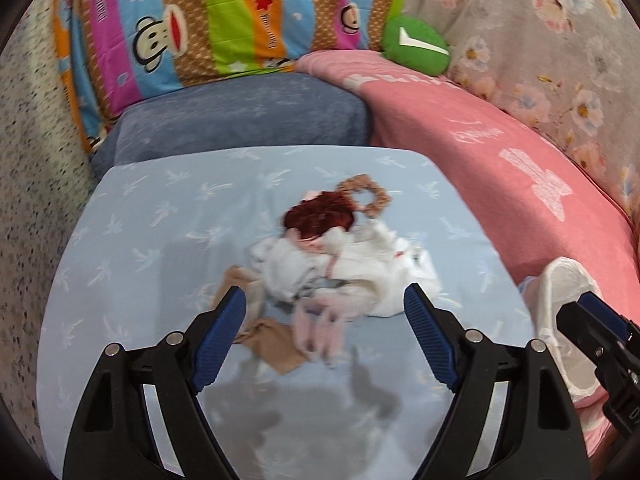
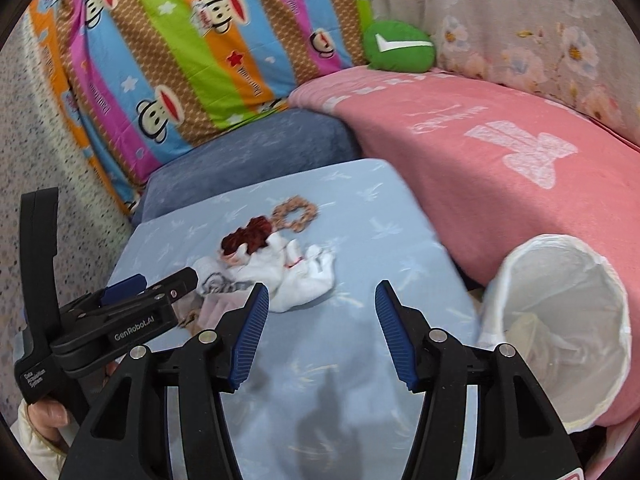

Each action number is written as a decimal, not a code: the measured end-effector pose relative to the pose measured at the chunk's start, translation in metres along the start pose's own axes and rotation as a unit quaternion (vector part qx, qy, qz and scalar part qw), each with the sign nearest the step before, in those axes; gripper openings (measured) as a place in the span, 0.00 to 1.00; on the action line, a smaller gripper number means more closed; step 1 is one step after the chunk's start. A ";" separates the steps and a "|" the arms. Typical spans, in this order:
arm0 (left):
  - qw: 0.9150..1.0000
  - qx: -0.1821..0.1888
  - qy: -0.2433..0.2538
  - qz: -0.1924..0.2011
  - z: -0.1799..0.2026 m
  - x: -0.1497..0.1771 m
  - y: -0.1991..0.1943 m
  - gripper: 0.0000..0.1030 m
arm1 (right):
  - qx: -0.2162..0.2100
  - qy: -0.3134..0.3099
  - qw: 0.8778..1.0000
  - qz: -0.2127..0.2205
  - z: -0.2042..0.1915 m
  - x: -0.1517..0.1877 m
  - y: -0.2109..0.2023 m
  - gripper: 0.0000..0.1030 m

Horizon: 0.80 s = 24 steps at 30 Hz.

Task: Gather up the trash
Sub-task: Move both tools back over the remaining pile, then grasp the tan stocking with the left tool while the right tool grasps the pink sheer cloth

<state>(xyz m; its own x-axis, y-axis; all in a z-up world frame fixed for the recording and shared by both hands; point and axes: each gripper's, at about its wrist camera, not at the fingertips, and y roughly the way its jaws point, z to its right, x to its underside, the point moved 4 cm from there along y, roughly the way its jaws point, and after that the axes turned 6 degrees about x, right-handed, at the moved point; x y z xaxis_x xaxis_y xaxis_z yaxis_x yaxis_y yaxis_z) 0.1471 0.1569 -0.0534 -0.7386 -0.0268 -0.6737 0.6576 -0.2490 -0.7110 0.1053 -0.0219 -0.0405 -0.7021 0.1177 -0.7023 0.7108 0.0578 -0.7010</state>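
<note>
**Trash pile dead ahead of our left fingers**

On the blue bed sheet [image 1: 140,240], a heap of crumpled white tissue [image 1: 344,264], brown paper scraps [image 1: 276,344] and a dark red clump [image 1: 320,216] lies straight in front of our left gripper [image 1: 325,312], whose fingers stand wide open and empty, bracketing the pile's near edge. Our right gripper [image 2: 322,324], also spread open and holding nothing, sits right of the heap, nearer the white-lined bin [image 2: 560,320] at the bed's right edge. We judge the left better placed to grab.
</note>
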 end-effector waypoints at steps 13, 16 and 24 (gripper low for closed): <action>0.999 -0.009 -0.034 -0.037 -0.067 0.012 0.028 0.63 | -0.020 -0.033 0.998 -0.054 -0.072 0.025 0.059 0.53; 0.998 0.001 -0.034 -0.047 -0.072 0.014 0.036 0.56 | -0.022 -0.035 0.997 -0.065 -0.082 0.028 0.072 0.53; 0.996 0.031 -0.039 -0.070 -0.080 0.018 0.052 0.33 | -0.026 -0.038 0.994 -0.095 -0.103 0.039 0.108 0.54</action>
<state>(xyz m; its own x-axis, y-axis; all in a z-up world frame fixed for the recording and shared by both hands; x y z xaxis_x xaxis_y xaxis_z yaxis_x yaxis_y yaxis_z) 0.1795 0.2209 -0.1187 -0.8331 -0.0616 -0.5496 0.5387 -0.3153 -0.7812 0.1593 0.0910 -0.1309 -0.8240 0.0246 -0.5661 0.5644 0.1240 -0.8161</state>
